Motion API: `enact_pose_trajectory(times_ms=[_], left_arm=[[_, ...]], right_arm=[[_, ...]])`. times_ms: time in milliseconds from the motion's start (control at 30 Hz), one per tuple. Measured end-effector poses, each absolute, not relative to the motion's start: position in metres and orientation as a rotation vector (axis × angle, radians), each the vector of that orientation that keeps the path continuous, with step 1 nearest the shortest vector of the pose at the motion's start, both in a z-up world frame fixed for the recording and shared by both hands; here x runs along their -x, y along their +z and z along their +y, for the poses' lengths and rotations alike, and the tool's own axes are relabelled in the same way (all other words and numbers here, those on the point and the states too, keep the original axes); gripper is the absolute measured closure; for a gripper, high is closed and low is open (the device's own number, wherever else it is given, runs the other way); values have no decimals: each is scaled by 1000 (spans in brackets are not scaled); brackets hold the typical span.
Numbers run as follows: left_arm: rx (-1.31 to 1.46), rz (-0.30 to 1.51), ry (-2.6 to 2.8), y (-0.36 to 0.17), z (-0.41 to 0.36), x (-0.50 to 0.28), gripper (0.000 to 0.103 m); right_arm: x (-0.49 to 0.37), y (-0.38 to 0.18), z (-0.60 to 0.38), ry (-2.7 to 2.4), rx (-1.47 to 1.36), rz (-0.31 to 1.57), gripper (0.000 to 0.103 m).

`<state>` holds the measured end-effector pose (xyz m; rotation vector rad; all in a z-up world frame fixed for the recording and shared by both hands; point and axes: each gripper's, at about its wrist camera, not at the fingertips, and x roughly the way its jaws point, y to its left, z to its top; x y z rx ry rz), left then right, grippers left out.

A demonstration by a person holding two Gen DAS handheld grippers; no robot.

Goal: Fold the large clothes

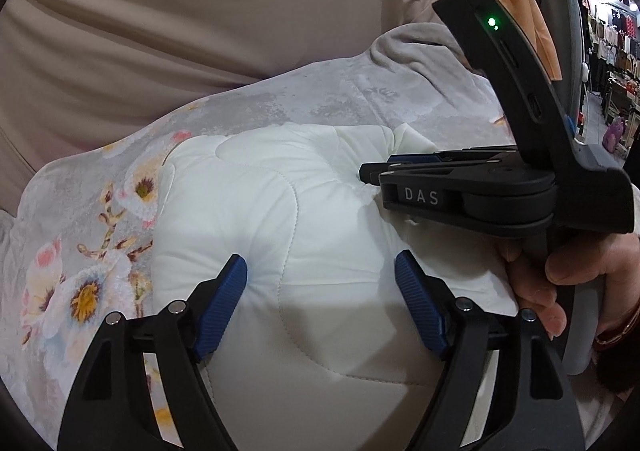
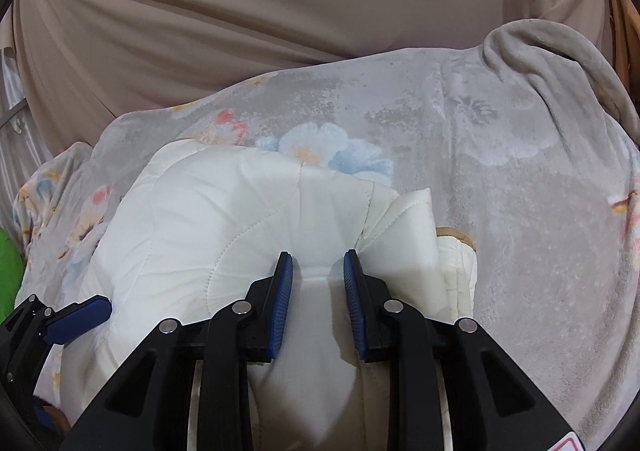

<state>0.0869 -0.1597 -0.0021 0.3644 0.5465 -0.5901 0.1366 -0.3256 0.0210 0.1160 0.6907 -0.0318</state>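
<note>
Quilt (image 2: 224, 219): white, bundled on floral blanket (image 2: 500, 155).
Left gripper (image 1: 320, 283): wide, astride it.
Right gripper (image 2: 318, 271): narrow, pinching a ridge.
Risk: your pinch slips, bundle unfolds.

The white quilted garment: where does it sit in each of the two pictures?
Left wrist view: white quilted garment, centre and lower half, between the spread fingers.
Right wrist view: garment, centre-left, a fold pinched between the fingers.
Shared landmark: grey floral blanket beneath it.
</note>
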Motion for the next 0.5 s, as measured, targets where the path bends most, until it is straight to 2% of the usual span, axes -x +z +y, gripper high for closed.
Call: enact_pose_trajectory(times_ms=[200,333,500], left_arm=[[-262,603,-661,20,-130,-87,27],[-149,606,-729,47,-91,-80,19],[-99,632,-719,49,-71,-88,17]], right_arm=[[-106,50,-349,28,-255,644,75],[-63,81,-390,-20,-285,606,69],[-52,47,-447,13,-490,735,67]])
